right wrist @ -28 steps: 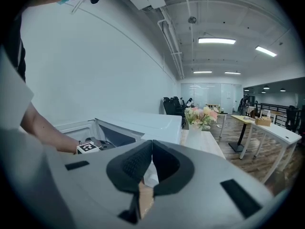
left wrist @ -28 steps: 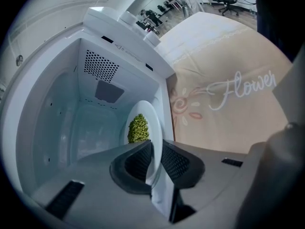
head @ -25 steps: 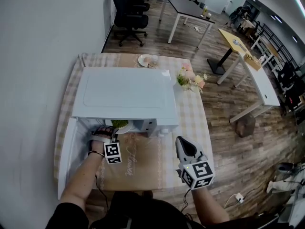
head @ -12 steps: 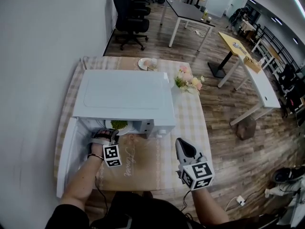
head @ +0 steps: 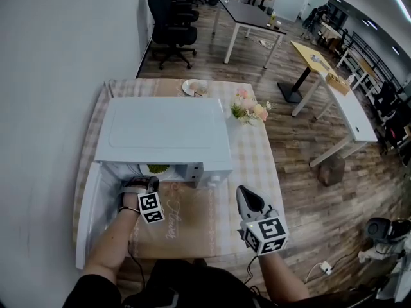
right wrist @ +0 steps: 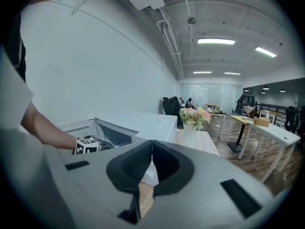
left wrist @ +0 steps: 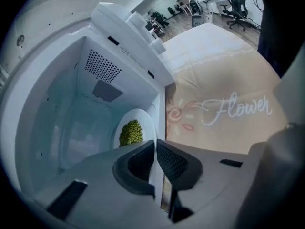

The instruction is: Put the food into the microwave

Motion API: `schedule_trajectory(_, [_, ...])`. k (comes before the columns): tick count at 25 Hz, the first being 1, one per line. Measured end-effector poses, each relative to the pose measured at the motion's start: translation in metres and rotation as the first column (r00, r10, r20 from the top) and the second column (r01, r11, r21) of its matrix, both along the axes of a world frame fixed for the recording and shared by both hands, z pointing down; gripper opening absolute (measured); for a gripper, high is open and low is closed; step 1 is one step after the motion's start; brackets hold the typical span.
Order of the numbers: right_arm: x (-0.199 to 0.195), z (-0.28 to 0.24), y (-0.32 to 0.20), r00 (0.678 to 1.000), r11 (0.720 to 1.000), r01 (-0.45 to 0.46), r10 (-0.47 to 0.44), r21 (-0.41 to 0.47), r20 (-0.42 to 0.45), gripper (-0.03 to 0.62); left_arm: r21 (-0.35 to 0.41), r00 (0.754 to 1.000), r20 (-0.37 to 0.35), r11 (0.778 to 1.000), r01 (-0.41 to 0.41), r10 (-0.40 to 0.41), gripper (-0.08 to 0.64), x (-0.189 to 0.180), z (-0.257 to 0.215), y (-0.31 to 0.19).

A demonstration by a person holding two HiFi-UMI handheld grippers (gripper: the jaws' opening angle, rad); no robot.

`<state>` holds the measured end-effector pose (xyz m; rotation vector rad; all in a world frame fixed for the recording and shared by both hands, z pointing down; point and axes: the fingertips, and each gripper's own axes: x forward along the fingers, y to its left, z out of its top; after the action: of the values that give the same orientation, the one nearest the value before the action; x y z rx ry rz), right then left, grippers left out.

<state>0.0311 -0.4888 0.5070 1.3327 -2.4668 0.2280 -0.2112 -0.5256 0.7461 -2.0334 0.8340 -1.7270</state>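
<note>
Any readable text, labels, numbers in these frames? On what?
"Flower": pale script on the beige table mat, clear in the left gripper view, faint in the head view.
Small print on the front frame of the microwave: too small to read.
No other text can be made out.

White microwave (head: 164, 130) stood on counter (head: 255, 154), door (head: 88, 213) swung open to left. White plate (left wrist: 144, 119) of green food (left wrist: 131, 132) lay flat inside cavity.

Open-plan office: rows of desks (head: 247, 15), black swivel chairs (head: 168, 8), ceiling strip lights (right wrist: 216, 41).
</note>
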Motion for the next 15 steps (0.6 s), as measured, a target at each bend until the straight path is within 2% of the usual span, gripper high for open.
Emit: schedule_trajectory(15, [0.002, 0.002, 0.003, 0.999, 1.000, -0.029, 0.029, -0.011, -0.017, 0.009, 0.037, 0.998, 0.029, 0.998, 0.053, -0.054, 0.028, -0.022, 0.001, -0.033])
